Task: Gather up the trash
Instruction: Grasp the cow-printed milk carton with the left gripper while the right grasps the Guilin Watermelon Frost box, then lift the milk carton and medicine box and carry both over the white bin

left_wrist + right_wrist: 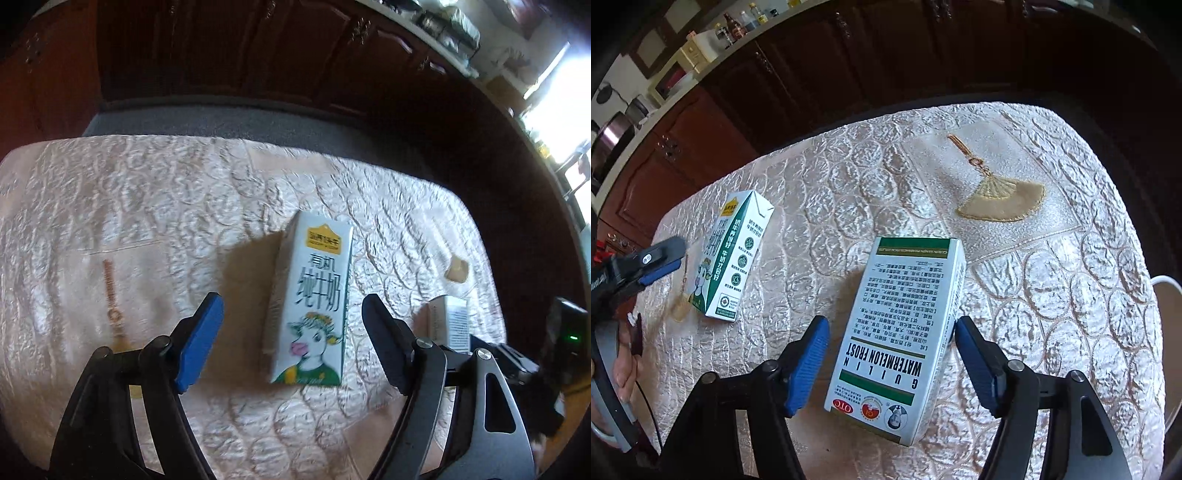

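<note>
While both grippers gape, left gripper (291,325), right gripper (890,350), one milk carton (314,306), one medicine box (897,339).

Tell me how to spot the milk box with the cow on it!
Look at the shiny quilted cloth over the table. Two boxes lie flat there; the milk carton has a cartoon cow with yellow hair, while the medicine box beside it shows only tiny writing.

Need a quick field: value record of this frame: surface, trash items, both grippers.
surface: quilted cream tablecloth with embroidered fan
item 1: milk carton, lying flat, cow print up
item 2: medicine box, lying flat, marked Watermelon Frost
left gripper: open, fingers either side of milk carton, not closed on it
right gripper: open, straddling medicine box; right pad at box edge, left pad apart
</note>
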Demonstrator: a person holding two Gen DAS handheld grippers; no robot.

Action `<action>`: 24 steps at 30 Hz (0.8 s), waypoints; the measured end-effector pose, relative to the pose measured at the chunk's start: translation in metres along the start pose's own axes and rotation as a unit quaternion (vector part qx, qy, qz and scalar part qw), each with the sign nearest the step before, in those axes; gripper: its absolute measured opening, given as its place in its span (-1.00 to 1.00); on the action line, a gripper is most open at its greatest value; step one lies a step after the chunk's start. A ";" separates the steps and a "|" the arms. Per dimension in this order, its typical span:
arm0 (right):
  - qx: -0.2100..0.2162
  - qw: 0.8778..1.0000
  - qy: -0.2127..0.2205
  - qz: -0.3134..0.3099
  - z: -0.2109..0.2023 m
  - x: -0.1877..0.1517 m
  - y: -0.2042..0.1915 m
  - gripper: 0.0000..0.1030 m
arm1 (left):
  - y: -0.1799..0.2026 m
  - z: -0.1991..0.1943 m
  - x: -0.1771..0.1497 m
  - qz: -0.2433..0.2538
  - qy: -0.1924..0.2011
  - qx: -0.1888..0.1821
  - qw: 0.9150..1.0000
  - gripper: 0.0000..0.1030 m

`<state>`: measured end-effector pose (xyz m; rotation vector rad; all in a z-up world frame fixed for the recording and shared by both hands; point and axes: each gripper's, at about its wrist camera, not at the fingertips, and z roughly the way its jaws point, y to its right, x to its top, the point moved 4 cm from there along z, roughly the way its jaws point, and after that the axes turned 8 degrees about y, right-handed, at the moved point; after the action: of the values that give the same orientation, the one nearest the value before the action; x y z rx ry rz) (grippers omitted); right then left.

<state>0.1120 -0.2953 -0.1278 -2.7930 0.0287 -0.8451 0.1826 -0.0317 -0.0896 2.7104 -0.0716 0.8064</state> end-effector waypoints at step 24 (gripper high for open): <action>0.025 0.997 0.061 0.038 -0.055 -0.015 0.015 0.06 | 0.088 -0.026 -0.042 0.090 0.041 -0.012 0.995 0.04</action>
<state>0.0695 -0.3197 -0.0944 -2.6730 0.1312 -0.9821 0.1213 -0.1088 -0.0670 2.6717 -0.3100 0.9614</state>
